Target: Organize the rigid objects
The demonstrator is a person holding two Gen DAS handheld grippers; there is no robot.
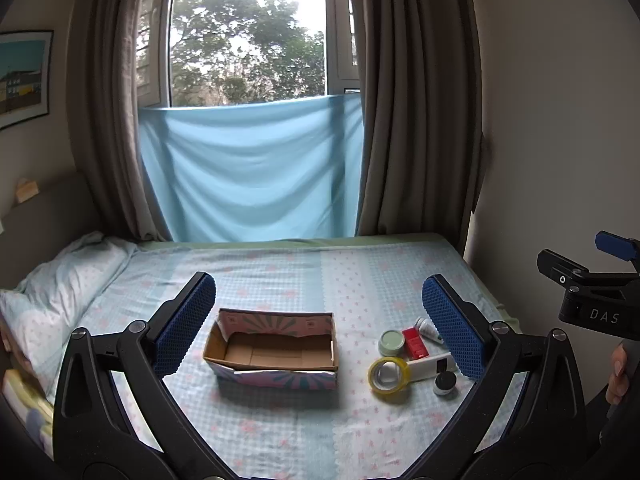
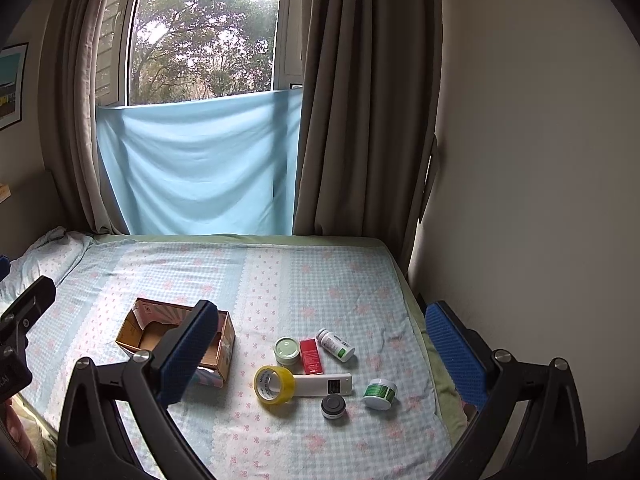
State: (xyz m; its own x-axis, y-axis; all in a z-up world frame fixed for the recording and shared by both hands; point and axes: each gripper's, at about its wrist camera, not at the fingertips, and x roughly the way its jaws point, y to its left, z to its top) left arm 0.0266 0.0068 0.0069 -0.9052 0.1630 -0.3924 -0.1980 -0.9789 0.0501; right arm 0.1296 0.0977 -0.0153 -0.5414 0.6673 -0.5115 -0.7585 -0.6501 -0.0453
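An open, empty cardboard box (image 1: 272,350) (image 2: 136,332) sits on the bed. To its right lie several small items: a yellow tape roll (image 1: 389,374) (image 2: 275,385), a white remote (image 1: 434,366) (image 2: 326,385), a red box (image 1: 415,343) (image 2: 311,356), a pale green jar (image 1: 392,341) (image 2: 287,350), a white bottle with green label (image 2: 336,345), a black-lidded jar (image 1: 445,383) (image 2: 333,406) and a green-labelled white jar (image 2: 380,393). My left gripper (image 1: 318,324) is open, held above the box. My right gripper (image 2: 322,344) is open, above the items.
The bed (image 2: 280,276) has a checked blue sheet and a pillow (image 1: 60,280) at the left. A wall (image 2: 520,160) runs along the bed's right edge. Curtains and a window with blue cloth (image 1: 252,168) stand behind the bed.
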